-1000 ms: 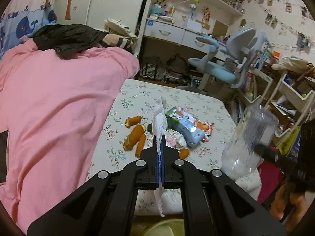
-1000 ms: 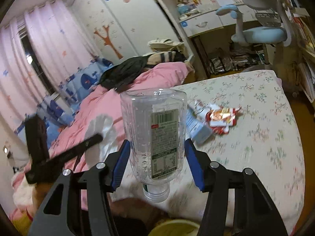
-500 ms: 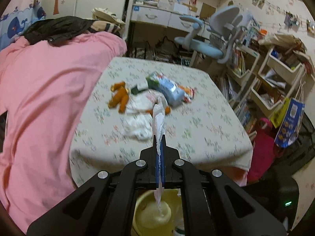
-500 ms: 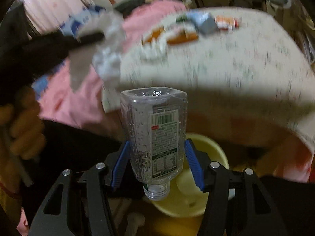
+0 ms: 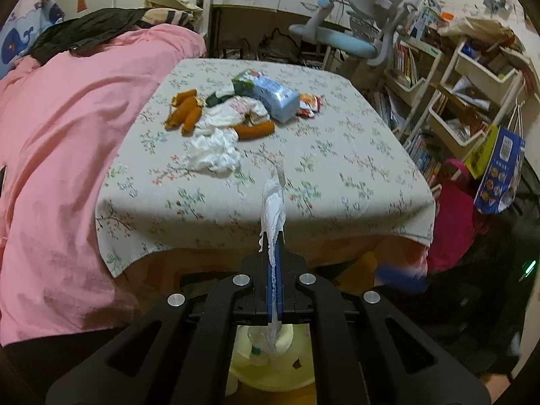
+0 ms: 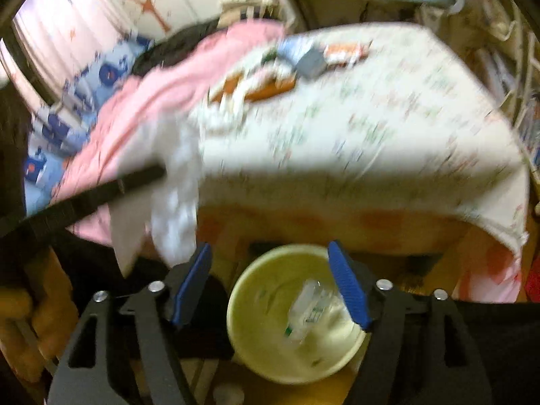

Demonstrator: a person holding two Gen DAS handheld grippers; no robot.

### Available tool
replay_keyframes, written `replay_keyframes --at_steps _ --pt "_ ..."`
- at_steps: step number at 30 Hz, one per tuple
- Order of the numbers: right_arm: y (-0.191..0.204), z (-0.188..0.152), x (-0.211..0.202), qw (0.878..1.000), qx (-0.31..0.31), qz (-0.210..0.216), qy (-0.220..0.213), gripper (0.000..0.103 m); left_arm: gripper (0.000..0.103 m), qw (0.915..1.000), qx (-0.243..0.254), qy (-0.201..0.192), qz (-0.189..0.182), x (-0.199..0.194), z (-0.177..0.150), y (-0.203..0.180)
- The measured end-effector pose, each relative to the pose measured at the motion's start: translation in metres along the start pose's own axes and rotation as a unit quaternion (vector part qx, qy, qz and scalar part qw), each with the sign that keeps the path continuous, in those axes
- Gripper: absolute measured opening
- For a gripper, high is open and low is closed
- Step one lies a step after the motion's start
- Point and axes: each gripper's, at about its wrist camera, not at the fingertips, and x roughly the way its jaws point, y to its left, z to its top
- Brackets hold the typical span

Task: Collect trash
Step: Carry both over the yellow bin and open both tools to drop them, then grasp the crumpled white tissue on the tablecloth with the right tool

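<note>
My left gripper [image 5: 274, 236] is shut on a white tissue [image 5: 272, 209] that sticks up past the tips and hangs down below them, over the pale yellow bin [image 5: 270, 368]. In the right wrist view that tissue [image 6: 172, 209] hangs from the left gripper's black fingers [image 6: 135, 179] beside the table. My right gripper [image 6: 270, 253] hovers above the yellow bin [image 6: 243, 307], its jaws opening with nothing between them. The clear plastic bottle [image 6: 305, 307] lies inside the bin. On the floral tablecloth [image 5: 337, 155] lie a crumpled tissue [image 5: 212, 155], orange snack pieces [image 5: 184, 111], a blue carton [image 5: 273, 96] and a red wrapper [image 5: 308, 103].
A pink bedspread [image 5: 60, 128] lies left of the table. Behind it stand a desk and a light blue chair [image 5: 354, 33]. Shelves with books [image 5: 455, 84] and a blue bag [image 5: 499, 172] crowd the right side. A person's hand [image 6: 30, 320] holds the left gripper.
The right gripper let go of the bottle, which dropped into the bin, and its jaws spread. Both grippers sank toward the bin at the table's near edge; the left still holds the tissue.
</note>
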Motion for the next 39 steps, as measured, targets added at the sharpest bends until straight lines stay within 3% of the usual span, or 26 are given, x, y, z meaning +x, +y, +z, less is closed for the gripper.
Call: replay_keyframes --at_steps 4,10,12,15,19,21,28,36,39 --pt "-0.007 0.009 -0.017 0.997 0.018 -0.020 -0.069 0.080 0.002 0.9994 0.016 0.029 0.000 0.008 -0.014 -0.012" --pt "-0.015 0.009 -0.034 0.992 0.043 -0.027 -0.117 0.081 0.003 0.9954 0.050 0.081 -0.003 0.023 -0.043 -0.027" --pt "-0.013 0.007 -0.039 0.991 0.041 -0.029 -0.124 0.081 0.015 0.9944 0.058 0.088 0.001 0.026 -0.048 -0.030" --pt "-0.014 0.006 -0.045 0.989 0.040 -0.036 -0.134 0.083 0.052 0.9955 0.063 0.064 0.031 0.018 -0.047 -0.030" --pt "-0.015 0.004 -0.049 0.988 0.042 -0.042 -0.141 0.085 0.057 0.9955 0.072 0.031 0.054 0.005 -0.039 -0.031" --pt "-0.015 0.004 -0.051 0.987 0.042 -0.046 -0.146 0.085 0.065 0.9949 0.072 0.010 0.070 -0.001 -0.035 -0.030" --pt "-0.004 0.009 -0.063 0.980 0.010 -0.076 -0.183 0.087 0.078 0.9913 0.029 -0.073 0.105 -0.025 -0.013 -0.015" --pt "0.013 0.046 -0.065 0.972 -0.047 -0.083 -0.216 0.090 0.085 0.9782 -0.015 -0.157 0.134 -0.042 0.039 0.012" --pt "0.019 0.070 -0.059 0.969 -0.065 -0.083 -0.225 0.090 0.087 0.9752 -0.022 -0.172 0.137 -0.042 0.059 0.019"
